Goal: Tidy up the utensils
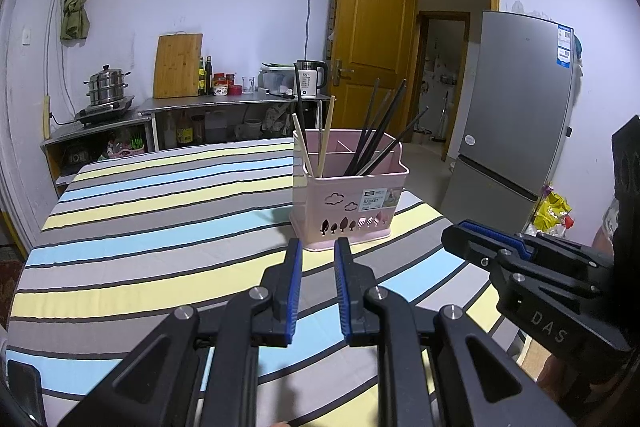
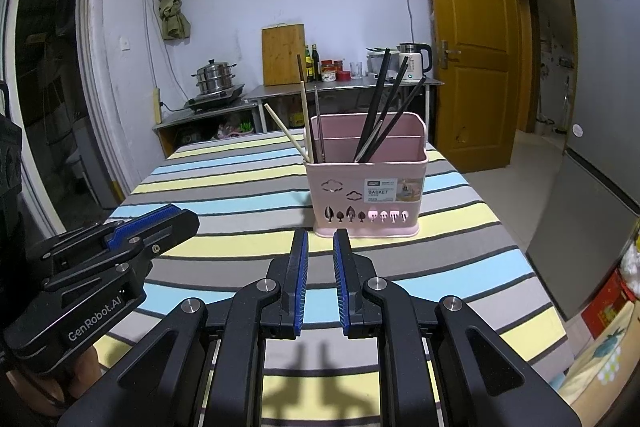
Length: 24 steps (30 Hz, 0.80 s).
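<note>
The pink utensil basket (image 2: 366, 183) stands upright on the striped tablecloth (image 1: 160, 227) toward the table's far right corner, its left compartment holding three pale wooden chopsticks (image 2: 305, 119) and its right compartment about five dark chopsticks (image 2: 380, 107), though they overlap too much for a sure count. My left gripper (image 1: 317, 247) and my right gripper (image 2: 321, 237) both hover just short of the basket's near wall, each with its blue-padded fingers a little apart and nothing between them. Only my left view takes in the whole grey fridge (image 1: 516, 115) past the table's right edge, while only my right view shows the dark doorway (image 2: 48, 67) on the left.
</note>
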Available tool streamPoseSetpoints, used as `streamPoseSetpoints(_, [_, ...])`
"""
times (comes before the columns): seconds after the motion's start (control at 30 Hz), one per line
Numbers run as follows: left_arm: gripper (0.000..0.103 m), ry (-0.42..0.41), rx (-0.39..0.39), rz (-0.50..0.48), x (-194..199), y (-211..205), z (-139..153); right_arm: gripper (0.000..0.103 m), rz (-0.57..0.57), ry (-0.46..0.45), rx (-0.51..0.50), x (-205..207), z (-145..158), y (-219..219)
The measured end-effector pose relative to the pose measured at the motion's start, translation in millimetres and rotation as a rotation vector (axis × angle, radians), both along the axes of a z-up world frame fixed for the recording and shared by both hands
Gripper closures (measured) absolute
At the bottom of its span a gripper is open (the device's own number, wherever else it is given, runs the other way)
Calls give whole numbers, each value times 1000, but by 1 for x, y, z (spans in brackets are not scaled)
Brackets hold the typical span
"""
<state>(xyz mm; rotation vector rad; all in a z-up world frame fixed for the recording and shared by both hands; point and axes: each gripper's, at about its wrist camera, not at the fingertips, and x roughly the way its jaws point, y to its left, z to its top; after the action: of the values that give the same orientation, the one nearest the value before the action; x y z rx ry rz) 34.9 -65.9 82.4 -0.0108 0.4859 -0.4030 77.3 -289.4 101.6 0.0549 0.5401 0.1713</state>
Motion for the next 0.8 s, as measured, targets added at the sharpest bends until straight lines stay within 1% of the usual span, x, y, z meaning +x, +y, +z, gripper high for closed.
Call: streamPoseSetpoints(0.8, [86, -3, 0, 5, -1, -1, 0, 90, 0, 1, -1, 0, 0, 0])
